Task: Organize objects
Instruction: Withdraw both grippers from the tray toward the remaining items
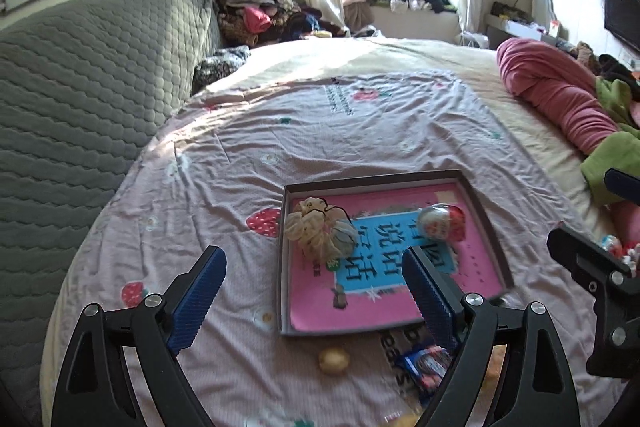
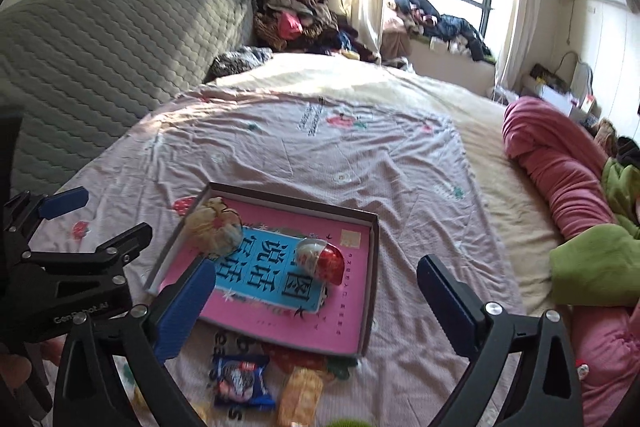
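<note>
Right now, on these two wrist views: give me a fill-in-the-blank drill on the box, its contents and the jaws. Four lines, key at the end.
1. The shallow box lying on the bedsheet has a ____ lining with a blue panel.
2. Inside the box there are ____ items: a cloth scrunchie and a red-and-white toy egg.
3. The blue snack packet lies ____ the box, on the sheet.
4. The jaws of the left gripper and the right gripper stand open and hold ____.

Missing words: pink; two; outside; nothing
</note>
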`<state>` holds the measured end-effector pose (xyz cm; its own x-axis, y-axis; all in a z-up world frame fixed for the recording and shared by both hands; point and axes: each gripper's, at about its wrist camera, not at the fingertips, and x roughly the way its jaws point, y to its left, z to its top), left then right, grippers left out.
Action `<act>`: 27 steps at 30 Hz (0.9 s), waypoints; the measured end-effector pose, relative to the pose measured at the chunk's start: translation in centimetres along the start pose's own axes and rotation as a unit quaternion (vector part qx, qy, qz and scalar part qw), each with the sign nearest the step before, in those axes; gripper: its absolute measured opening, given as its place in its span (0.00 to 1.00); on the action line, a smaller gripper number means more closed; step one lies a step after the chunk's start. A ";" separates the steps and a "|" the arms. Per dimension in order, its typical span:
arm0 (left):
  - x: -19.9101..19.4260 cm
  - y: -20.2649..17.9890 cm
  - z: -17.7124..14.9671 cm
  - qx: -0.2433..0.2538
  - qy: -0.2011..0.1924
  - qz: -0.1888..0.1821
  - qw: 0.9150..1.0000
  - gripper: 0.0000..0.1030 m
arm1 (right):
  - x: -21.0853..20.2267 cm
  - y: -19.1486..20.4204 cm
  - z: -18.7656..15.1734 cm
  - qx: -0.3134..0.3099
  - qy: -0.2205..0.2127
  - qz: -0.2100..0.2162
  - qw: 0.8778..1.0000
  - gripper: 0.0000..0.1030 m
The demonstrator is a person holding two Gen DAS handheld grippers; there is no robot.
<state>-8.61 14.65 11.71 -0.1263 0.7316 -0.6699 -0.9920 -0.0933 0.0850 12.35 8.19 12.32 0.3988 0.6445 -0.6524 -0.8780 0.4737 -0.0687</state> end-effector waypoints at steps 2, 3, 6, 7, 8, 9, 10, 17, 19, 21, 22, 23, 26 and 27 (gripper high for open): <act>-1.6 -0.4 -0.9 0.002 -0.002 -0.011 1.000 0.88 | -1.7 0.2 -0.9 -0.003 -0.007 0.001 1.000 0.99; -2.3 -0.7 -1.3 0.005 -0.004 -0.009 1.000 0.88 | -2.4 0.2 -1.3 -0.001 -0.009 0.002 1.000 0.99; -4.3 -1.4 -2.7 0.011 -0.009 -0.014 1.000 0.88 | -4.3 0.3 -2.6 -0.002 -0.011 0.006 1.000 0.99; -5.0 -1.6 -3.2 0.011 -0.009 -0.017 1.000 0.88 | -4.8 0.3 -2.9 -0.004 -0.013 0.002 1.000 0.99; -5.5 -1.8 -3.6 0.012 -0.011 -0.018 1.000 0.88 | -5.4 0.3 -3.4 -0.006 -0.016 0.001 1.000 0.99; -5.9 -2.0 -4.0 0.012 -0.010 -0.020 1.000 0.88 | -5.8 0.2 -3.8 -0.005 -0.017 0.002 1.000 0.99; -6.4 -2.2 -4.4 0.012 -0.009 -0.024 1.000 0.88 | -6.1 0.0 -4.2 -0.001 -0.016 0.004 1.000 0.99; -8.6 -2.9 -7.0 0.010 -0.001 -0.030 0.999 0.88 | -8.6 -0.5 -7.2 0.001 -0.010 -0.010 1.000 0.99; -9.1 -3.1 -8.0 0.010 0.001 -0.032 0.999 0.88 | -9.1 -0.4 -8.1 -0.004 -0.010 -0.018 1.000 0.99; -9.5 -3.5 -9.0 0.014 0.005 -0.030 0.999 0.88 | -9.7 -0.6 -9.0 0.000 -0.006 -0.013 1.000 0.99; -9.5 -3.8 -9.3 0.016 0.006 -0.029 0.999 0.88 | -9.9 -0.7 -9.5 0.002 -0.004 -0.009 1.000 0.99; -9.7 -3.9 -9.8 0.016 0.006 -0.030 0.999 0.88 | -10.2 -0.8 -9.9 0.004 -0.003 -0.008 1.000 0.99; -10.0 -4.2 -11.1 0.014 0.009 -0.027 0.999 0.88 | -10.7 -0.8 -10.9 0.002 -0.001 -0.008 1.000 0.99; -10.0 -4.4 -11.3 0.013 0.010 -0.027 0.999 0.88 | -10.8 -0.8 -11.3 0.001 0.001 -0.008 1.000 0.99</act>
<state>-3.02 0.08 9.68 -0.0734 0.7209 -0.6891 -0.9970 -0.0361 0.0684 5.75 -5.85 10.90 0.4120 0.6357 -0.6528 -0.8709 0.4853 -0.0771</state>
